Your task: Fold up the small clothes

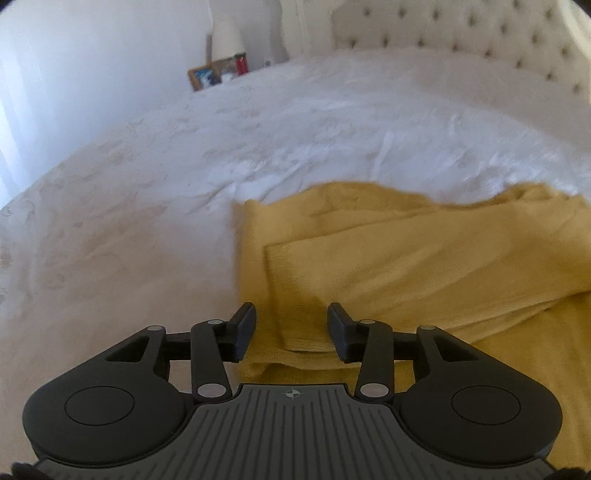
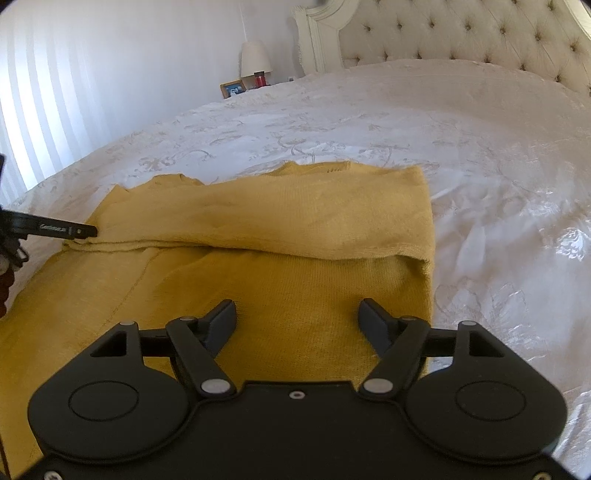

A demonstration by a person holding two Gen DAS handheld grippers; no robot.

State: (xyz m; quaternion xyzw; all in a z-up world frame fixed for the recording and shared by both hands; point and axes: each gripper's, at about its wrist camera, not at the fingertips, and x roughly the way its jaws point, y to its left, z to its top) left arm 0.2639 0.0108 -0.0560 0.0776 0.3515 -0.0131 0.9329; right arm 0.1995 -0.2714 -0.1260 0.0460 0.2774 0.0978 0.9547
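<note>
Yellow knit garment [image 2: 280, 229] lies part-folded on the white bed [image 2: 480, 155], centre frame. Left tongs [image 1: 291, 326] spread, straddling a folded edge, not pinching; right tongs [image 2: 297, 325] spread wide above the cloth. Risk: loose layers slide, fold skews. Nothing obstructs; headboard [image 2: 480, 33], lamp [image 2: 255, 61] far, upper frame.

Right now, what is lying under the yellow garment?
The yellow garment lies on the white patterned bedspread, partly folded onto itself, so a yellow layer is under the folded band. Anything else beneath is covered.
</note>
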